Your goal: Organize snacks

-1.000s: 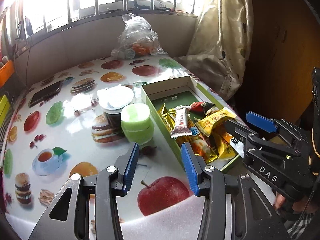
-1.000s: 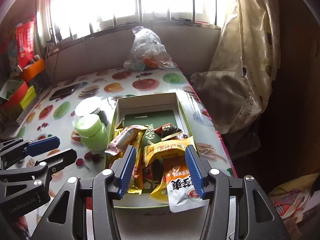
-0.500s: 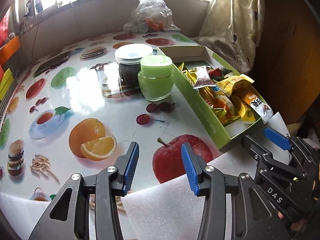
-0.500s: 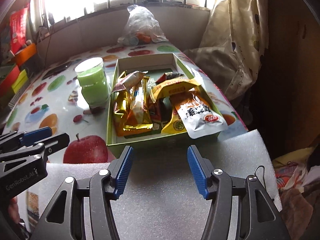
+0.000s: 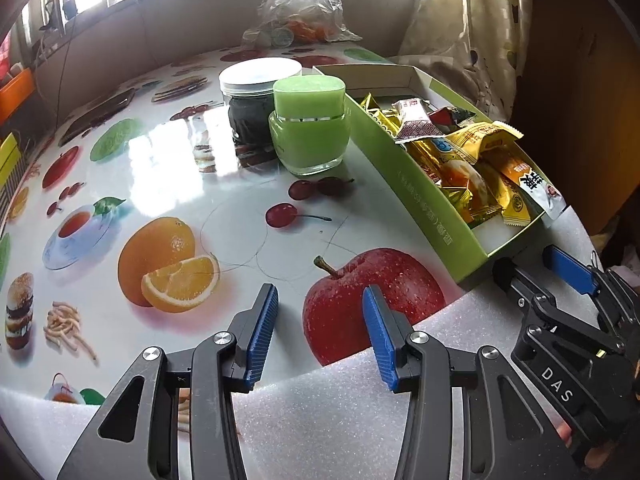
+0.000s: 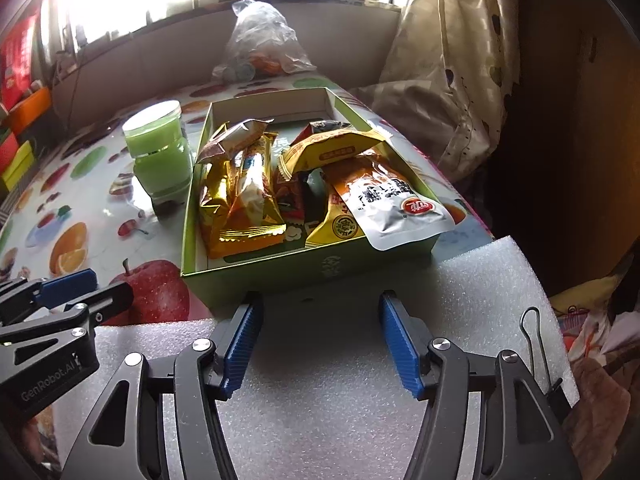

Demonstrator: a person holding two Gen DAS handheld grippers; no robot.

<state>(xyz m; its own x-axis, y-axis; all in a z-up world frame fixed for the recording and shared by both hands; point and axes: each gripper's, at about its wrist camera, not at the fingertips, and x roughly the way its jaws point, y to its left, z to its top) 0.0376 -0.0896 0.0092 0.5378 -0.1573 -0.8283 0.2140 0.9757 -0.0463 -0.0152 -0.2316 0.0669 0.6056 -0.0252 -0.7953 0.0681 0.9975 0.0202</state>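
Note:
A green cardboard box (image 6: 304,272) holds several snack packets: gold ones (image 6: 240,200), a yellow one (image 6: 332,148) and a white-and-orange pouch (image 6: 392,208) that overhangs its near right corner. The box (image 5: 416,184) and its snacks (image 5: 472,156) also show in the left wrist view. My left gripper (image 5: 320,320) is open and empty, low over the printed apple at the table's front edge. My right gripper (image 6: 320,340) is open and empty over the white foam, just short of the box's near wall.
A green jar (image 5: 308,124) and a white-lidded dark jar (image 5: 256,100) stand left of the box. A plastic bag (image 5: 300,8) sits at the back. White foam sheet (image 6: 340,400) covers the near edge. A curtain (image 6: 448,80) hangs at the right.
Both grippers have drawn back toward the table's near edge and lowered. The box and jars now lie farther ahead. Both stay open and empty.

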